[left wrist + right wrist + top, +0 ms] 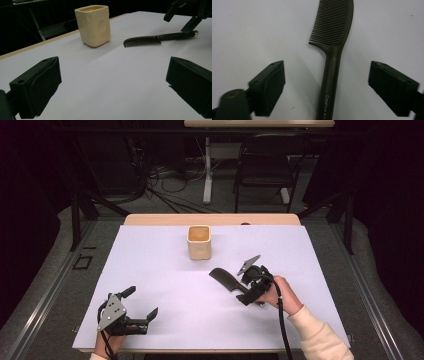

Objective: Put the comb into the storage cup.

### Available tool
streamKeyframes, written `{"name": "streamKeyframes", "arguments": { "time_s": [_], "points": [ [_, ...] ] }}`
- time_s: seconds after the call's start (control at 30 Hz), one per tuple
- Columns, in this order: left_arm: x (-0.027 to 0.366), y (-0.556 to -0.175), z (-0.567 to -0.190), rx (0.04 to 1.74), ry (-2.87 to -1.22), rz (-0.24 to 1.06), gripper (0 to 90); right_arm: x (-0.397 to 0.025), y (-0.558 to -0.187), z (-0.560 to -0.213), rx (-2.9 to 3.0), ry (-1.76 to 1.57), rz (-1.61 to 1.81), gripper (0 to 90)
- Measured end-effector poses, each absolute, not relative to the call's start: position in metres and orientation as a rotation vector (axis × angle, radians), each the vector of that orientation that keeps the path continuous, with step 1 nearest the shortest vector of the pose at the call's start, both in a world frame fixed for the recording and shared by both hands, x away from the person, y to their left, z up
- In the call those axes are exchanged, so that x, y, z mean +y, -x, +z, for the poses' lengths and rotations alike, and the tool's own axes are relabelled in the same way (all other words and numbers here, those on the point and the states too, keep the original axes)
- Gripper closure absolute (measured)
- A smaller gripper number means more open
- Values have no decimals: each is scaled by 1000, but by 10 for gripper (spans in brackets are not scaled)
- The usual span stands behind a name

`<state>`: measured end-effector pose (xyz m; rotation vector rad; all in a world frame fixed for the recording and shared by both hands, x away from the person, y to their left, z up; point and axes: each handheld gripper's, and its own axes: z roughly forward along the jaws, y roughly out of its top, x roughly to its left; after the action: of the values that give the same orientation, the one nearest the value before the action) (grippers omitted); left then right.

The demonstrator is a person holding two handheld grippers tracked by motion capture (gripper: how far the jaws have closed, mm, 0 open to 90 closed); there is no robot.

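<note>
A dark comb (226, 281) lies flat on the white sheet (160, 270), just in front of the cream cup (199, 241) and a little to its right. The right gripper (248, 292) sits over the comb's handle with its jaws wide apart, one on each side, not touching it. The left gripper (140, 302) is far from the cup, near the front edge, jaws wide and holding nothing.

In my right gripper view the comb (332, 50) runs off both the top and bottom edges, its white handle lettering cut short. From above, my right gripper (248, 292) hides the comb's handle end.
</note>
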<state>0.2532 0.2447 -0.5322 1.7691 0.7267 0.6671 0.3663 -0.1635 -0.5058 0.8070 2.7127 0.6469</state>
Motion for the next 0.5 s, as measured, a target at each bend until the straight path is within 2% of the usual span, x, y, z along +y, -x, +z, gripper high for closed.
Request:
{"name": "streamKeyframes", "arguments": {
  "time_s": [0.17,0.27,0.3,0.5],
  "points": [
    [245,-253,-532,723,-1773,665,0,-157,-371,-507,2709,-815,599,234],
    [245,-254,-532,726,-1773,664,0,-154,-373,-506,2715,-822,559,313],
    [245,-254,-532,726,-1774,664,0,-152,-375,-506,2726,-806,536,405],
    [245,-254,-533,728,-1774,652,0,-149,-381,-509,2754,-808,469,513]
  ]
}}
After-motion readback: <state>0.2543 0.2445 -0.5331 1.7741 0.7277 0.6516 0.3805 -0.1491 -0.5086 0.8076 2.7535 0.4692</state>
